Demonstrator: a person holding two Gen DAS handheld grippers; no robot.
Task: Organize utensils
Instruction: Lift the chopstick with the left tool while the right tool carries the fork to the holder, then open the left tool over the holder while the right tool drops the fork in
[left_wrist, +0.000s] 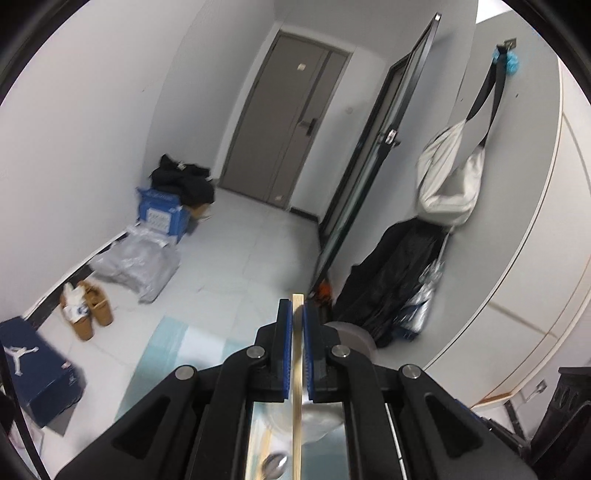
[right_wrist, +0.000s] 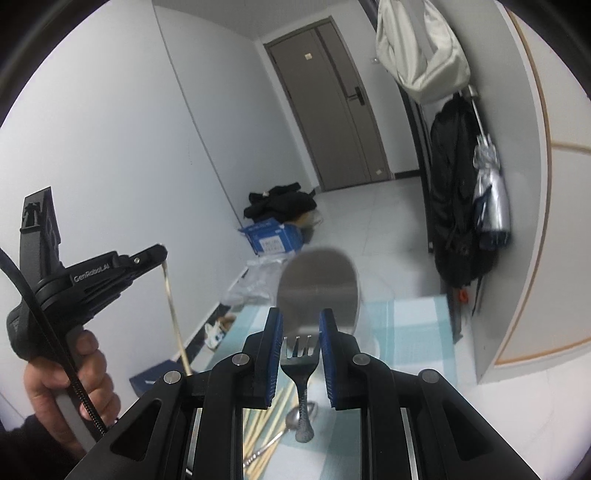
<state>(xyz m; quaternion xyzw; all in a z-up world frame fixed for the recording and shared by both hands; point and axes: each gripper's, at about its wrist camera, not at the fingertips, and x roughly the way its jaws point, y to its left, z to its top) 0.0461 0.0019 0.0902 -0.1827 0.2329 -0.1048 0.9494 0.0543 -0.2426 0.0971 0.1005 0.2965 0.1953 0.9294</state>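
Note:
My left gripper (left_wrist: 297, 317) is shut on a wooden chopstick (left_wrist: 297, 387) that runs upright between its blue pads; it also shows in the right wrist view (right_wrist: 160, 254) with the chopstick (right_wrist: 173, 314) hanging down from it. My right gripper (right_wrist: 300, 328) is shut on a metal fork (right_wrist: 301, 363), tines up and handle hanging down. Below, on the checked cloth, lie several chopsticks (right_wrist: 269, 417) and a spoon (right_wrist: 295, 417). A grey round holder (right_wrist: 319, 288) stands just beyond the right gripper, blurred; it also shows in the left wrist view (left_wrist: 351, 336).
A light blue checked tablecloth (right_wrist: 406, 332) covers the table. On the floor lie a blue box (left_wrist: 162, 214), plastic bags (left_wrist: 136, 262), shoes (left_wrist: 88, 310) and a dark shoebox (left_wrist: 33, 365). Bags and a black coat (left_wrist: 391, 280) hang on the right wall.

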